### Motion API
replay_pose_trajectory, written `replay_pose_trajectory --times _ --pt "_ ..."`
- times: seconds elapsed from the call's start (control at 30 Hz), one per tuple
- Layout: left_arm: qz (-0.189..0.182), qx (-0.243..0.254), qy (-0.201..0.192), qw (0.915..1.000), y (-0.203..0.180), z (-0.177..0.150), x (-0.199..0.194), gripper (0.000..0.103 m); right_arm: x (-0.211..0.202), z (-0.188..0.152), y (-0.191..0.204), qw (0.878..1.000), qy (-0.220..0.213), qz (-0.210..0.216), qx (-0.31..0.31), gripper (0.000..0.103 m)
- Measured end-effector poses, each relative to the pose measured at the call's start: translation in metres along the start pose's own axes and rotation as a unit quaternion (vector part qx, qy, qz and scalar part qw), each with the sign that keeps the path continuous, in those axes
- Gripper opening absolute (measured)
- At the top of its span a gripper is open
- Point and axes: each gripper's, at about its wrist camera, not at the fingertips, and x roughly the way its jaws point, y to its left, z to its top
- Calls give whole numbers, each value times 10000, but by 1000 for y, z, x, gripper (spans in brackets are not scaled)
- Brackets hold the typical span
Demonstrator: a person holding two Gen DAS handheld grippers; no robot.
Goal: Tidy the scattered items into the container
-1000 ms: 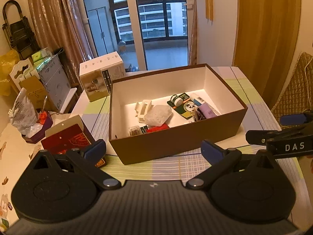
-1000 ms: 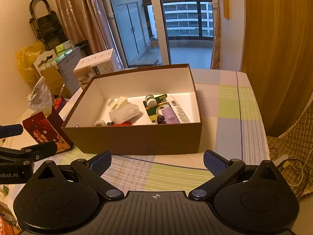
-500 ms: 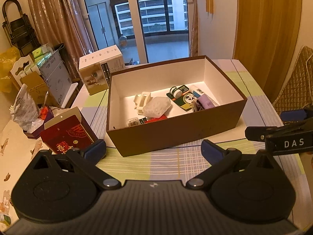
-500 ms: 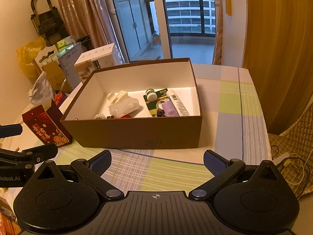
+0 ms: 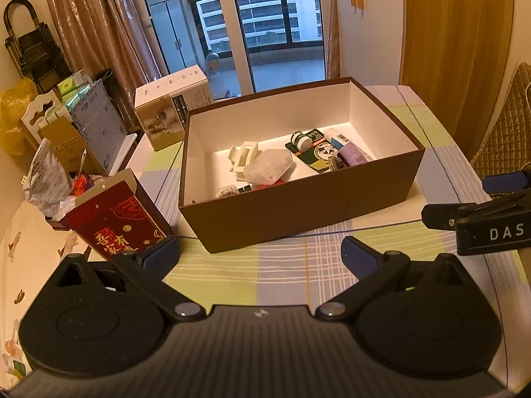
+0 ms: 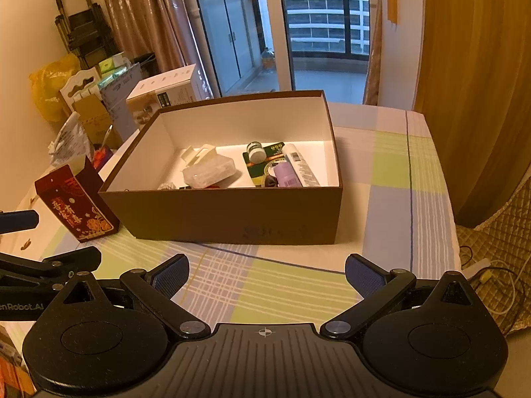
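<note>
- The brown box (image 5: 298, 212) stood open on the checked tablecloth (image 5: 292, 272), its white inside showing in both wrist views.
- Inside the box lay a clear plastic case (image 5: 268, 167) near the middle, with a white plastic piece (image 5: 244, 157) just behind it.
- Toward the box's right end sat a small round jar (image 6: 255, 151) on a green packet (image 6: 265, 165), with a lilac bottle (image 6: 285, 174) and a white tube (image 6: 300, 165) side by side next to them.
- A small whitish item (image 5: 227, 191) and something red (image 5: 270, 184) lay against the box's near wall; what they were could not be made out.
- The left gripper (image 5: 260, 253) hovered in front of the box's near wall, its blue-padded fingers spread wide and holding nothing.
- The right gripper (image 6: 267, 273) hung in front of the same wall, also spread wide and empty, clear of the box.
- A red carton with gold print (image 6: 78, 207) stood upright just beside the box's left near corner.
- A white-and-gold carton (image 5: 172, 112) stood behind the box's far left corner.
- No loose items showed on the cloth around the box.
</note>
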Motion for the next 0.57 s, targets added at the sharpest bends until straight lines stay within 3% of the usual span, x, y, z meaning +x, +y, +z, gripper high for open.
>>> replay_pose_trajectory --times 0.57 --pt "131 -136 15 9998 -3 -4 -1 102 4 -5 -3 9999 2 106 -101 103"
